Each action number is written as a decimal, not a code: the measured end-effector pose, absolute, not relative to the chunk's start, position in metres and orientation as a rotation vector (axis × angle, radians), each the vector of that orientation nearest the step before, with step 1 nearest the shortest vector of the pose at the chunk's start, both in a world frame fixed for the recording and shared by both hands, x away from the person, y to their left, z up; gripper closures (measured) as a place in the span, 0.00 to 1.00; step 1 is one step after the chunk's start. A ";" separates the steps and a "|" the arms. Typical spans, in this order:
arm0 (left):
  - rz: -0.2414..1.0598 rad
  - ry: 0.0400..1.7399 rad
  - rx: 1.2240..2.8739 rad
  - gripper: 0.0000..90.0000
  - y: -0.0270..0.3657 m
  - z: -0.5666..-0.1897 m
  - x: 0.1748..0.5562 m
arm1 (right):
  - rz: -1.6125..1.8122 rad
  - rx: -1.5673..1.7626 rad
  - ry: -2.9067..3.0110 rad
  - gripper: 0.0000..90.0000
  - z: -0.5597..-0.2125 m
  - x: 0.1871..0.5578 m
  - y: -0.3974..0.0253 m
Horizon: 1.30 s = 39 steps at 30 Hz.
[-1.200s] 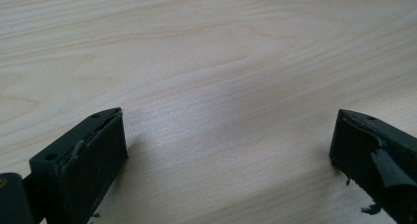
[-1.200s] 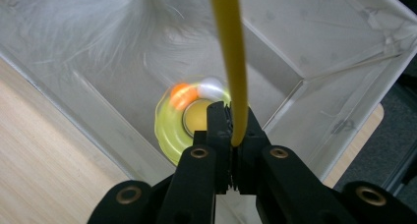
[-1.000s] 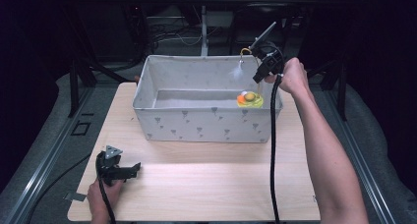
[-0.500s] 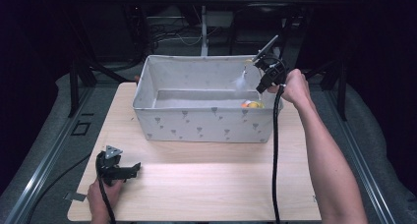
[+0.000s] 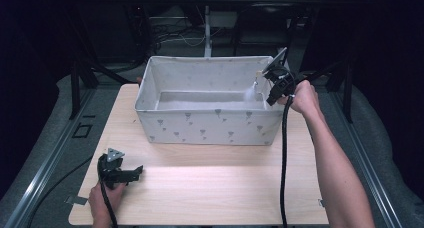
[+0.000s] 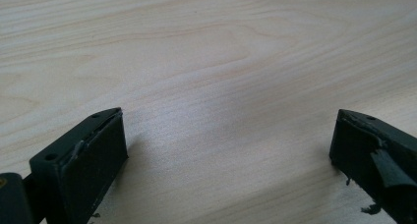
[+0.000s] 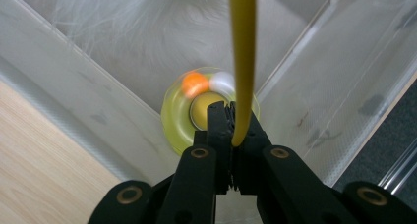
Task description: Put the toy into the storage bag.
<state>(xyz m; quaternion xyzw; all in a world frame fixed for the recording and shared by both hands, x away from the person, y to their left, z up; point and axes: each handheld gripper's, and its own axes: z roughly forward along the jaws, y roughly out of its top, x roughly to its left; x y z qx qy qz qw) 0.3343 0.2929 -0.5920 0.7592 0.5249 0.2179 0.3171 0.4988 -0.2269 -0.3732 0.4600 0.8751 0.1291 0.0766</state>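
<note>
A white patterned fabric bin [image 5: 210, 125] stands at the back of the wooden table [image 5: 210, 188]. My right gripper [image 5: 270, 99] hangs over the bin's right rear corner and points down into it. In the right gripper view, that gripper [image 7: 231, 111] is shut on a thin yellow rod [image 7: 243, 47]. Below the jaws a yellow round toy [image 7: 177, 116] with an orange ball [image 7: 193, 84] and a white ball [image 7: 222, 81] sits in the bin's corner. A white feathery tuft [image 5: 250, 92] blurs beside it. My left gripper [image 5: 136, 172] rests open on the table's front left, with bare wood between its jaws [image 6: 228, 145].
Black cables trail from both grippers across the table. Bits of tape [image 5: 75, 200] mark the table's front corners. Dark stands and cables sit behind the bin, and a grey floor surrounds the table.
My right gripper has come down toward the bin's right rear corner with the rod. The yellow toy has sunk behind the bin's front wall in the high view. The left gripper has stayed still.
</note>
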 end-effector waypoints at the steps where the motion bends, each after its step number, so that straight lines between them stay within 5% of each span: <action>1: 0.573 1.382 1.999 0.01 0.293 -0.592 0.334 | 0.381 1.383 2.632 0.98 -0.375 0.499 -0.229; 39: 0.579 1.383 1.993 0.01 0.293 -0.592 0.334 | 0.349 1.501 2.672 0.94 -0.397 0.499 -0.238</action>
